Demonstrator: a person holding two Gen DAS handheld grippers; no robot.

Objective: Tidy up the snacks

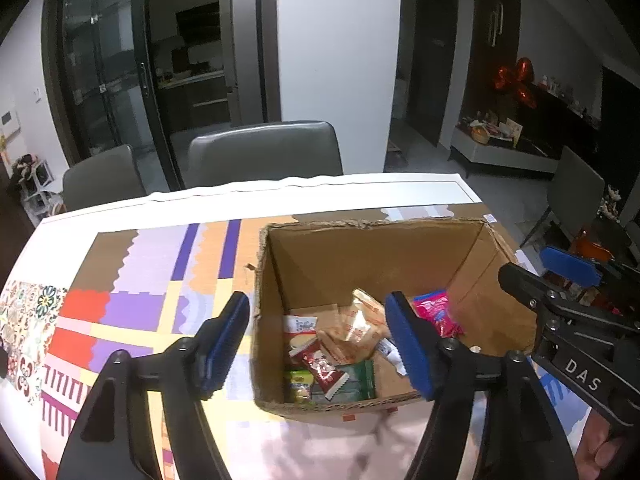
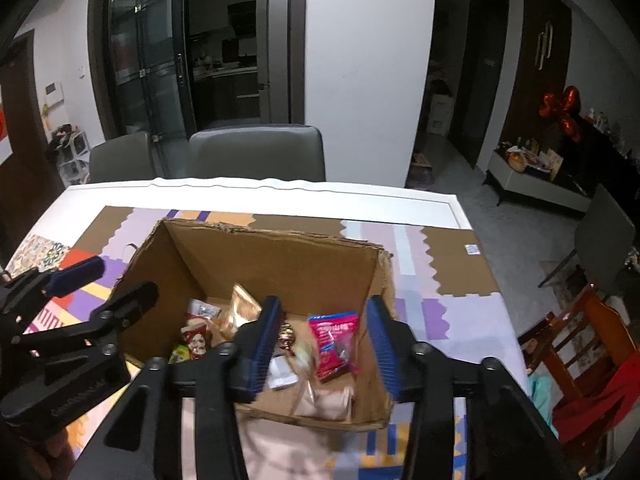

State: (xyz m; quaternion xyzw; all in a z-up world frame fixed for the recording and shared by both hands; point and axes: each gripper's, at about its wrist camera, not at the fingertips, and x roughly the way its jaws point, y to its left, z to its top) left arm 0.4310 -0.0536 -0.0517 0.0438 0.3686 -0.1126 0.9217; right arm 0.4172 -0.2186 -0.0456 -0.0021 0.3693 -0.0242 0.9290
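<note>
An open cardboard box stands on the patterned table mat. Inside lie several snack packets: a pink packet, tan packets, a red one and a green one. My left gripper hovers open over the box's left wall, one finger outside and one inside, holding nothing. My right gripper hangs open above the box's right half. The pink packet shows between its fingers, with the pads apart from it.
The colourful mat covers a white table. Two grey chairs stand at the far edge. At the right side is a wooden chair with a red cloth. A hand shows under each gripper's handle.
</note>
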